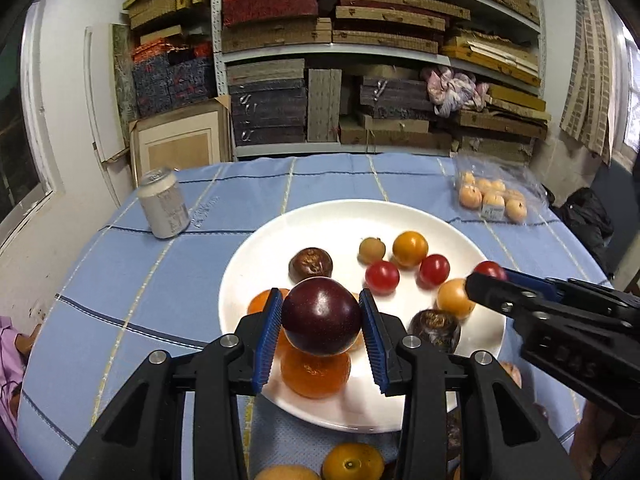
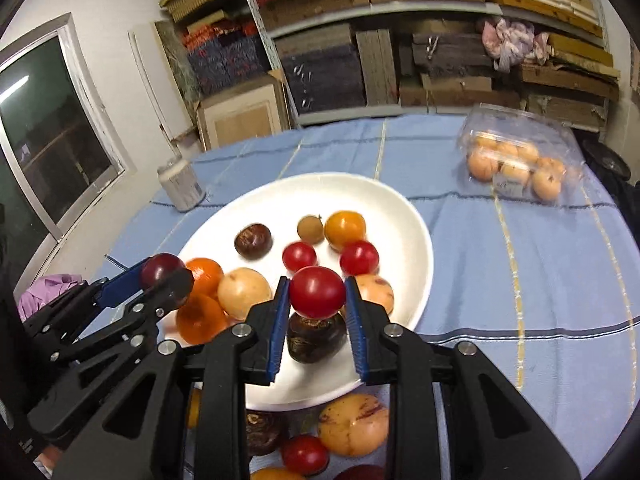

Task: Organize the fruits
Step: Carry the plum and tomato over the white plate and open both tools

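Nearest the left wrist camera, the left tool (image 1: 321, 320) is clamped on a dark purple plum (image 1: 321, 315), its blue pads pressing both sides of the fruit. The plum hangs above the near part of a white plate (image 1: 256, 248). Nearest the right wrist camera, the right tool (image 2: 317, 294) is clamped on a red cherry tomato (image 2: 317, 291), held above the near middle of the same plate.

The plate sits on a tabletop (image 1: 132, 300) covered with a blue checked cloth. On it lie two more red tomatoes, a yellow-orange tomato (image 1: 410, 248), a small brown fruit, two dark brown chestnut-like fruits, orange fruits and pale yellow ones. More fruit waits loose on the cloth at the near edge, just beside the plate rim: a pale yellow speckled fruit (image 2: 353, 424), a red tomato and an orange one. At the far left stands a silver drinks can (image 1: 164, 204). At the far right lies a clear plastic box of small orange fruits (image 2: 516, 164).

The step in hand looks like carrying two fruits to the plate at once. The next move probably calls for lowering each fruit into a bare patch, perhaps the tomato beside the other red ones. Both tools share a crowded plate, so they need room. Round fruit may roll once released.
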Available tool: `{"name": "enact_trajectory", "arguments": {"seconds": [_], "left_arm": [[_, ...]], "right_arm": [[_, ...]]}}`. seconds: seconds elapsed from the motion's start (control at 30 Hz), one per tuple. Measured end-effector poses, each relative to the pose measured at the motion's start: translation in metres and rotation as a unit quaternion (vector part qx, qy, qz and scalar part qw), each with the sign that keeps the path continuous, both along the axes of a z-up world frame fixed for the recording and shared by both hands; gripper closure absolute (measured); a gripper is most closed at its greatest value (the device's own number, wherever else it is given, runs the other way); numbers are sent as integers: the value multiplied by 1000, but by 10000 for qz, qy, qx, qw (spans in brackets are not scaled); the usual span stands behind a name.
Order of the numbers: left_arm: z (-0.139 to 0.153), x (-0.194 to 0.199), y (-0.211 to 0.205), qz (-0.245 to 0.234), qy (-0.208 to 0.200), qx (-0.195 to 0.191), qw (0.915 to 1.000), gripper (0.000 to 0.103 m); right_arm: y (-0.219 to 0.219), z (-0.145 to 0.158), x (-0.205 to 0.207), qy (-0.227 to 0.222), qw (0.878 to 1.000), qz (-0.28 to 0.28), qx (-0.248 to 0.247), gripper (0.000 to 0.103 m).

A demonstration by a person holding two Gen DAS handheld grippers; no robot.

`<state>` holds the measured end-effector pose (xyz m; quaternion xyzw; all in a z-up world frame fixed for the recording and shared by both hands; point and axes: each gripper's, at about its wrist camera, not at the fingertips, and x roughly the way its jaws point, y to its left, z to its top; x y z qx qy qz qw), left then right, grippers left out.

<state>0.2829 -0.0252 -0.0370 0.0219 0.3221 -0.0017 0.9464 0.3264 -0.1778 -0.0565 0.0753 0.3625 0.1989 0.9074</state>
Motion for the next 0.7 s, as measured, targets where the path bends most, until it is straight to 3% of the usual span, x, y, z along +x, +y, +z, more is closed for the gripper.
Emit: {"name": "enact_trajectory", "arguments": {"seconds": [0.37, 0.43, 0.5, 0.57, 0.63, 0.7], "left_arm": [[-12, 5, -3, -13, 56, 123, 9999, 63], [-10, 4, -4, -6, 2, 183, 9998, 63], [-8, 2, -3, 27, -39, 208, 9998, 59], [-6, 1, 1, 94, -71, 157, 9998, 43], [-3, -1, 5, 164, -129, 91, 9997, 35], [1, -4, 7, 179, -177, 69, 9997, 34]], "right_arm": [[30, -14, 5, -294, 9977, 102, -605, 75], [29, -15, 5, -316, 9974, 56, -639, 70], [25, -14, 6, -322, 9974, -22, -643, 59], [18, -11, 7, -325, 9978, -146, -568, 53], [11, -7, 7, -313, 9983, -208, -448, 48], [7, -1, 4, -356, 9985, -246, -340, 44]]}}
